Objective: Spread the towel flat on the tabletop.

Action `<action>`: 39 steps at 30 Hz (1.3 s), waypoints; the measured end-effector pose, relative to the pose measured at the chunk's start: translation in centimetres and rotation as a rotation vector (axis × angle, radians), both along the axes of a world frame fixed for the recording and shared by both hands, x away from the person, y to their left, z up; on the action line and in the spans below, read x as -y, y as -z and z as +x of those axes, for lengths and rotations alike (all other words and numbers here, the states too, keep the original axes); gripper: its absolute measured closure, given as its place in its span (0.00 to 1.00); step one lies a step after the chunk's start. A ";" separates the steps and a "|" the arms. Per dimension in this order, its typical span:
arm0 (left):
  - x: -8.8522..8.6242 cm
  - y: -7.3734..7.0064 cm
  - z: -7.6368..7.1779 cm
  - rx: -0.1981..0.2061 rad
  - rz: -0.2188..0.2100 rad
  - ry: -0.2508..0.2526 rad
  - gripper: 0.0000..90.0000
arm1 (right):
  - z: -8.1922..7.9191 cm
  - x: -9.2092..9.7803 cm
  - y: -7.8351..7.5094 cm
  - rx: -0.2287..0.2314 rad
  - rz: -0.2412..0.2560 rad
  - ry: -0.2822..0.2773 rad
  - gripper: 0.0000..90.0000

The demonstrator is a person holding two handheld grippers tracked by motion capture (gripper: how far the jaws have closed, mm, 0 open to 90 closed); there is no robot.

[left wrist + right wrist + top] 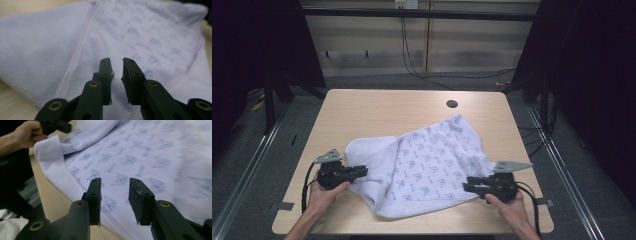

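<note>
A white cloth (422,167) printed with small blue figures lies crumpled across the near half of the light wooden desk (377,107), its far corner pointing toward a dark round hole (452,104) in the desktop. Part of it is folded so the plain white underside faces up on the left, with a stitched hem running along the fold. The left gripper (362,172), held in the person's left hand (326,194), sits at the cloth's left edge; in the left gripper view its fingers (105,68) stand slightly parted just above the fabric, gripping nothing. The right gripper (468,186), held in the right hand (507,205), sits at the cloth's near right edge; in the right gripper view its fingers (95,191) are spread wider over the printed side, also released.
</note>
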State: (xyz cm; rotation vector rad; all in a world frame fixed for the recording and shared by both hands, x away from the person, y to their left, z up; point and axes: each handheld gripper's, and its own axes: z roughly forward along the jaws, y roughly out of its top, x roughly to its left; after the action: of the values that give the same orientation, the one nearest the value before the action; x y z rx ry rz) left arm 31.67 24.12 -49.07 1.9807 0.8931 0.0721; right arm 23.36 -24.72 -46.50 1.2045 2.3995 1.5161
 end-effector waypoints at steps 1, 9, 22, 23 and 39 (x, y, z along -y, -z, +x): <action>0.0 0.0 0.0 0.000 0.000 0.000 0.85 | 0.3 -1.2 0.3 -0.005 -0.009 -0.019 0.68; 2.6 0.9 -1.6 0.009 0.156 0.127 0.98 | 2.3 -7.9 2.3 -0.050 -0.101 -0.156 0.60; 1.0 -1.7 -2.6 0.039 -0.014 0.082 0.82 | 1.6 -10.7 3.6 0.023 -0.258 -0.150 0.84; 1.0 -1.7 -2.6 0.039 -0.014 0.082 0.82 | 1.6 -10.7 3.6 0.023 -0.258 -0.150 0.84; 1.9 0.6 1.8 0.004 0.110 0.005 0.81 | 5.0 -4.1 3.4 -0.065 -0.271 -0.082 1.00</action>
State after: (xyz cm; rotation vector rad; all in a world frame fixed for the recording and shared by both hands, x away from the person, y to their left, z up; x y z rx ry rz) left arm 33.45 22.18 -49.70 2.0837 0.8978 0.1248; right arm 28.37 -20.58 -49.89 1.1251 2.6198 1.1354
